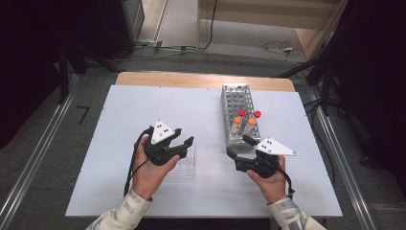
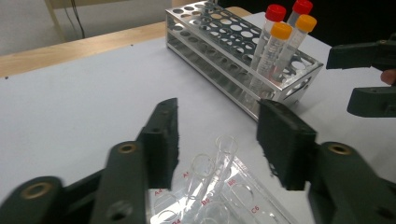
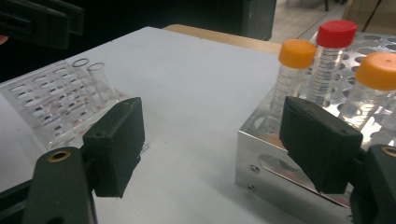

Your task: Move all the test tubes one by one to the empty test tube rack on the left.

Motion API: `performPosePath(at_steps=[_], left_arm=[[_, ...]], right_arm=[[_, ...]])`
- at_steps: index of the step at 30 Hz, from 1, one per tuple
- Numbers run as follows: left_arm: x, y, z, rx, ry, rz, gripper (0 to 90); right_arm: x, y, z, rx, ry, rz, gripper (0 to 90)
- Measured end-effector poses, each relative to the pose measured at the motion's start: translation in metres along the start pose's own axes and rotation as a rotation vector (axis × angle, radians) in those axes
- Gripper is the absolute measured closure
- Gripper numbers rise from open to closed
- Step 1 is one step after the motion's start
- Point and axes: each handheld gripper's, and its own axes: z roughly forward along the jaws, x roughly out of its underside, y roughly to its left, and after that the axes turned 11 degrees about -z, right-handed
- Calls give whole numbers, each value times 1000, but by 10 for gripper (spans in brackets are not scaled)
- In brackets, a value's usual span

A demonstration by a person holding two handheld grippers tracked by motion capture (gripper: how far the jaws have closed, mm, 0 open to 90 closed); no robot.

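Observation:
A shiny metal rack point(image 1: 234, 103) stands right of centre, with two red-capped tubes point(image 1: 242, 113) and two orange-capped tubes point(image 1: 237, 120) at its near end. A clear plastic rack point(image 1: 189, 163) lies under my left gripper point(image 1: 184, 136). In the left gripper view, that gripper point(image 2: 217, 135) is open above two uncapped glass tubes point(image 2: 224, 154) standing in the clear rack point(image 2: 252, 200), and its pads touch neither. My right gripper point(image 1: 237, 145) is open just before the metal rack's near end. In the right gripper view its jaws point(image 3: 212, 135) hold nothing, with the metal rack point(image 3: 266, 158) at right.
The white tabletop point(image 1: 143, 110) has a wooden strip along its far edge. Most holes of the metal rack hold nothing. Dark stands and cables lie on the floor beyond and beside the table.

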Motion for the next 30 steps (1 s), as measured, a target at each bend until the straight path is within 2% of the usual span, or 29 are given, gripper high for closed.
performPosePath(at_steps=[1, 3, 6, 8, 9, 14, 17, 21, 26, 30], left_arm=[[0, 0, 0, 4, 0, -5, 468], [0, 0, 1, -8, -6, -11, 385], [0, 3, 2, -9, -19, -41, 284], [0, 4, 3, 0, -22, -70, 244], [0, 5, 3, -4, -21, -69, 236], [0, 4, 3, 0, -22, -71, 219], [0, 3, 3, -6, -27, -64, 219], [0, 3, 4, -6, -29, -65, 219], [0, 3, 3, -10, -34, -66, 225], [0, 3, 4, -13, -33, -60, 228]], right_arm=[[0, -1, 0, 5, -1, 3, 208], [1, -4, 0, 18, 5, 11, 208], [2, -10, 0, 43, 10, 21, 208], [3, -15, 1, 67, 14, 27, 212], [3, -17, 1, 78, 17, 30, 218], [3, -24, 3, 138, 17, 36, 249], [5, -32, 7, 176, 29, 61, 280], [7, -41, 14, 216, 39, 75, 360], [8, -42, 22, 262, 60, 63, 478], [10, -47, 26, 283, 65, 71, 544]])
